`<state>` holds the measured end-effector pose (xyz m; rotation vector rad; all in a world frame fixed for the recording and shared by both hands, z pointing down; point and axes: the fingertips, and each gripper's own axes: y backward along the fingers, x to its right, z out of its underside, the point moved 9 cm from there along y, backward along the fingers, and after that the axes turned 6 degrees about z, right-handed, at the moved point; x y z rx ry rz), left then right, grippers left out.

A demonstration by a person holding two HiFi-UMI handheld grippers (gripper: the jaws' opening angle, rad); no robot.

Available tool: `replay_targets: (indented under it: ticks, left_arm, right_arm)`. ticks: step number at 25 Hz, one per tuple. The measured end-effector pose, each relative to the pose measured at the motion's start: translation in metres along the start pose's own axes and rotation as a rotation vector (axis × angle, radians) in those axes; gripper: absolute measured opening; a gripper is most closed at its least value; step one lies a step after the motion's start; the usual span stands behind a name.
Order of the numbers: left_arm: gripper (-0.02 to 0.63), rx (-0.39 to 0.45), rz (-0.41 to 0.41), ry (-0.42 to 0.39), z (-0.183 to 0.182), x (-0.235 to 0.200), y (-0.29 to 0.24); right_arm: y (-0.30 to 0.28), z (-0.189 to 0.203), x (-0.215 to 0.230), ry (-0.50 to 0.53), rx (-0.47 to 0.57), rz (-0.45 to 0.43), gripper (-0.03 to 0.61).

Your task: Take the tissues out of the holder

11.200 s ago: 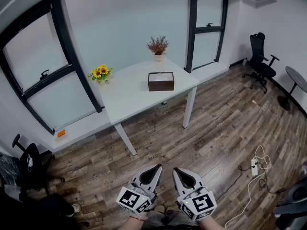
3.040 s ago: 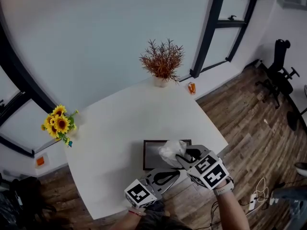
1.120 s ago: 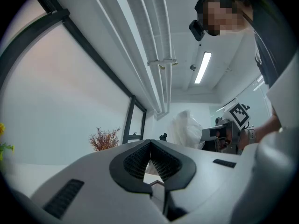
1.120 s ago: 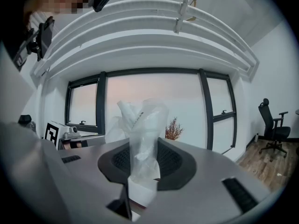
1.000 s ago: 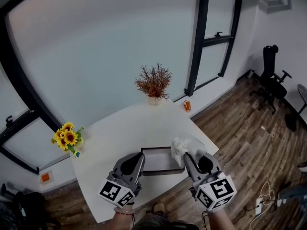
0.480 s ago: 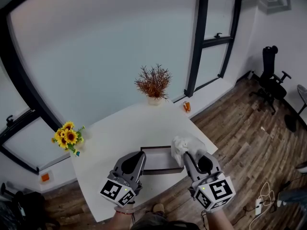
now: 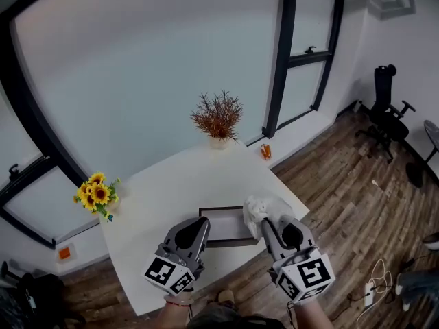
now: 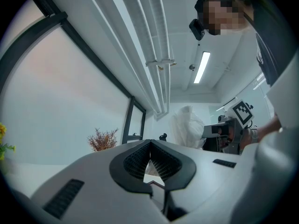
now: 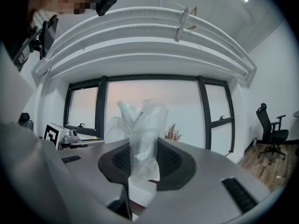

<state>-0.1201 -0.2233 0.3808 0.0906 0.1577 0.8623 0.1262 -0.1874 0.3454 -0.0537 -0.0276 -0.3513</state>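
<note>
Done: the tissues (image 7: 259,208) are out, held just above the holder's (image 7: 221,210) right end, lower centre of the head view.
Right gripper (image 9: 142,146): clamped on the tissues.
Left gripper (image 8: 150,144): jaws together, nothing between them, at the holder's left end.
Left to do: setting them down, I judge; whether more sit inside, I cannot tell.
Room: bare table (image 7: 171,184) toward the upper left; its near edge and right corner lie close beneath the grippers.
</note>
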Motion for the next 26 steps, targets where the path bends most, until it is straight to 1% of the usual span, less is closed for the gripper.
replay_targets:
  ticks: [8,13,18,26]
  left_arm:
    - [0.008,-0.004,0.004,0.016,0.005,0.006,0.001]
    - [0.008,-0.004,-0.004,0.032,0.007,0.003,0.005]
    - [0.008,-0.011,-0.005,0.066,0.014,0.0,0.005]
    - [0.008,-0.008,0.004,0.082,0.02,-0.004,0.002]
  right_arm:
    - [0.008,0.004,0.001,0.013,-0.01,0.019,0.097]
    - [0.009,0.005,-0.002,0.012,-0.014,0.023,0.097]
    - [0.011,0.01,-0.002,0.009,-0.022,0.037,0.097]
    - [0.008,0.016,0.001,0.002,-0.033,0.054,0.097]
